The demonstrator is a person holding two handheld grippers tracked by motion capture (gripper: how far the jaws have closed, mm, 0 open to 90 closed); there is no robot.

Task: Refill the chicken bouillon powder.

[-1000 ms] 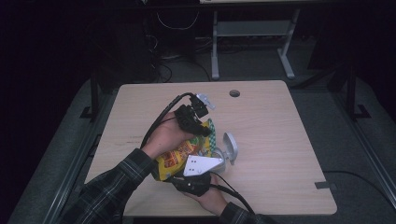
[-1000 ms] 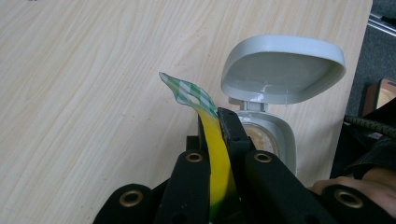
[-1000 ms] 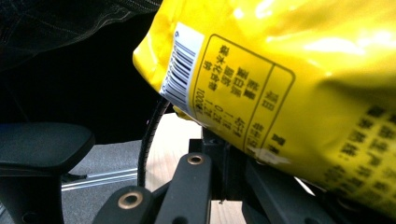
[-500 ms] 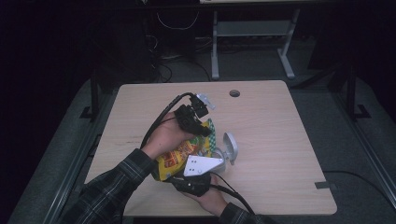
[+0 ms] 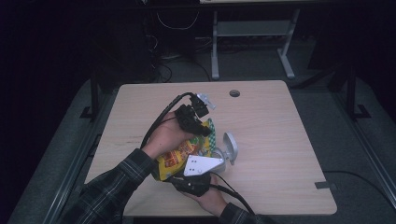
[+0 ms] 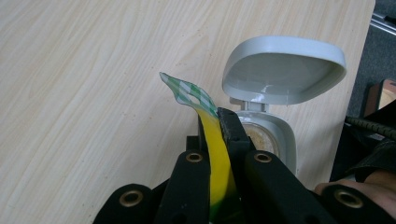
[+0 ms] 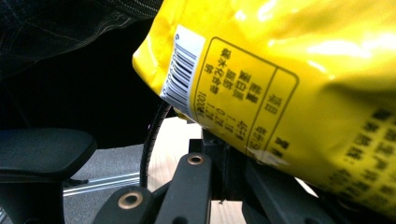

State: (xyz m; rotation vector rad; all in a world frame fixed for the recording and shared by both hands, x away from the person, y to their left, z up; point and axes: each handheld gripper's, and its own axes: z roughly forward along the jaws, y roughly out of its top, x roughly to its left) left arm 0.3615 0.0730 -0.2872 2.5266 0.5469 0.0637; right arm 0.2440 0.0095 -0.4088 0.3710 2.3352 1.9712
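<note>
A yellow snack bag (image 5: 177, 156) with a green-and-white checked top edge hangs over the table between my two grippers. My left gripper (image 5: 204, 130) is shut on the bag's checked top; in the left gripper view the jaws (image 6: 219, 135) pinch the yellow film (image 6: 217, 158). My right gripper (image 5: 187, 175), under its grey plate, is shut on the bag's lower end, and in the right gripper view the bag (image 7: 303, 70) shows its barcode above the jaws (image 7: 224, 158). Just right of the bag stands a small grey-white container (image 5: 229, 148) with its hinged lid (image 6: 285, 70) up.
The wooden table (image 5: 280, 140) has a cable hole (image 5: 235, 93) near its far edge. Cables trail from both grippers. A metal desk frame (image 5: 252, 32) stands on the floor beyond. A black chair seat (image 7: 42, 149) sits low by the table's near edge.
</note>
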